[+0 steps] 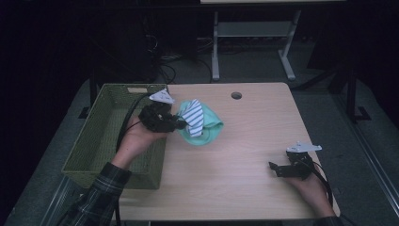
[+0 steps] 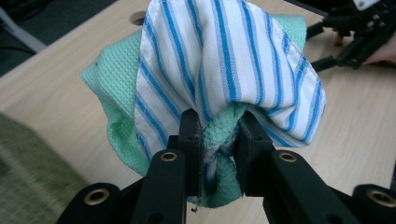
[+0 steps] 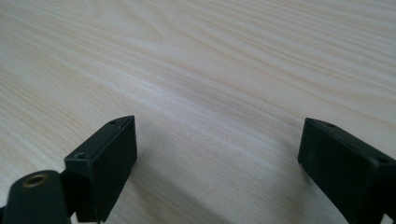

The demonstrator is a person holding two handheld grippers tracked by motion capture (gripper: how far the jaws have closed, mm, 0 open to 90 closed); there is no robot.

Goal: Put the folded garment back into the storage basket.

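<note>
A mint-green waffle cloth and a white cloth with blue stripes are bunched together, lifted off the wooden table near its left side. My left gripper is shut on both; in the left gripper view its jaws pinch the green cloth with the striped cloth draped over them, the gripper pointing right across the table. My right gripper rests near the table's right front, open, with bare wood between its jaws.
A green woven basket stands along the table's left edge, just beside my left hand. A round cable hole sits at the table's back. A white-framed table leg stand is on the floor behind.
</note>
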